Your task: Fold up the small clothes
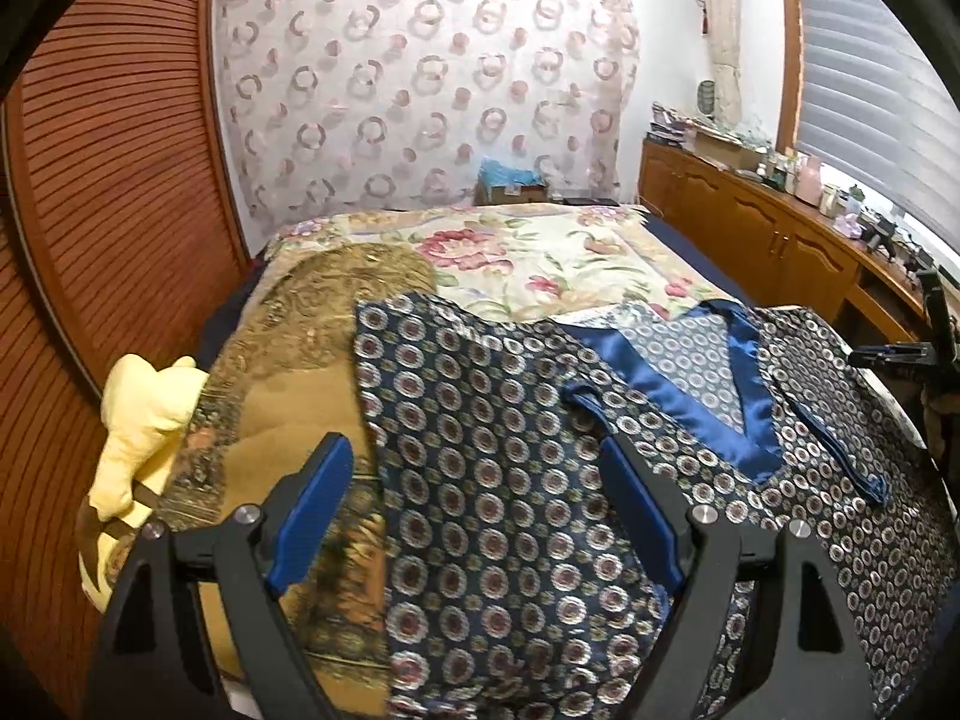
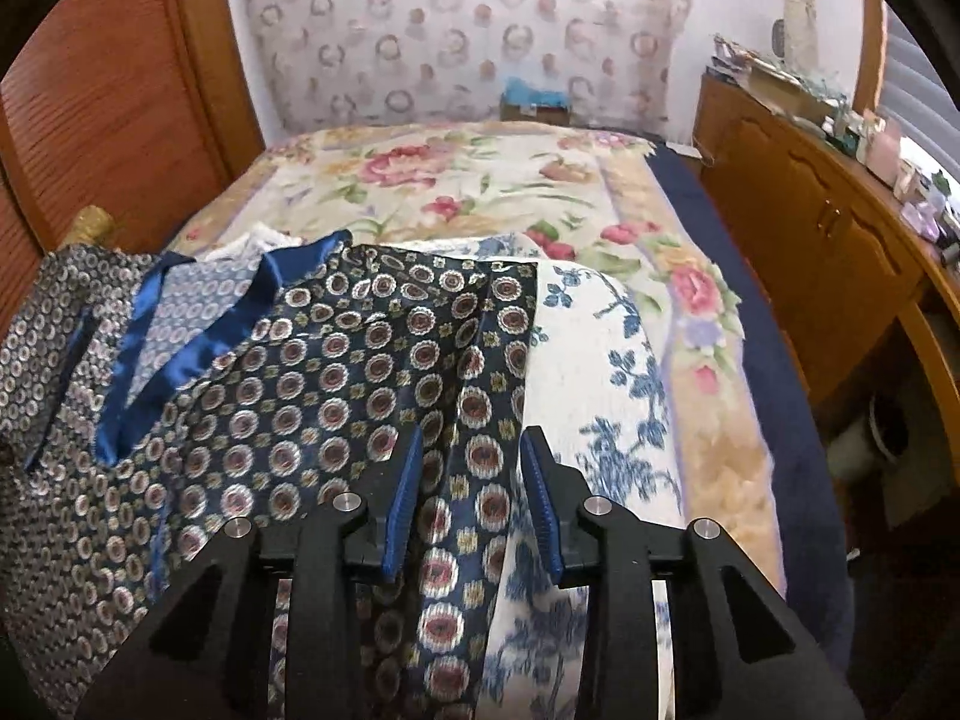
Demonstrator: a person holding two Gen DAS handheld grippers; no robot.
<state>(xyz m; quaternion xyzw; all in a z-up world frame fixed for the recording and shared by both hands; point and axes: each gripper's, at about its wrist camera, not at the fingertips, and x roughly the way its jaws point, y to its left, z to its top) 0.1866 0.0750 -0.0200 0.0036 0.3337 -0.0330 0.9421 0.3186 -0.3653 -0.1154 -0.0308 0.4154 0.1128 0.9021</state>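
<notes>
Two claws, left claw [image 1: 474,501] open, right claw [image 2: 471,501] open, one patterned garment [image 1: 510,480].

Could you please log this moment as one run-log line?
garment: patterned top spread on bed | left gripper: open above top | right gripper: open, straddling top's edge | fold: not started

A navy pyjama-style top [image 1: 510,480] printed with small medallion circles lay spread front-up across the bed, its glossy blue satin collar [image 1: 678,402] forming an open V. A blue-trimmed chest pocket [image 1: 840,450] sat beside the collar, and one sleeve [image 2: 474,360] stretched out flat.
</notes>
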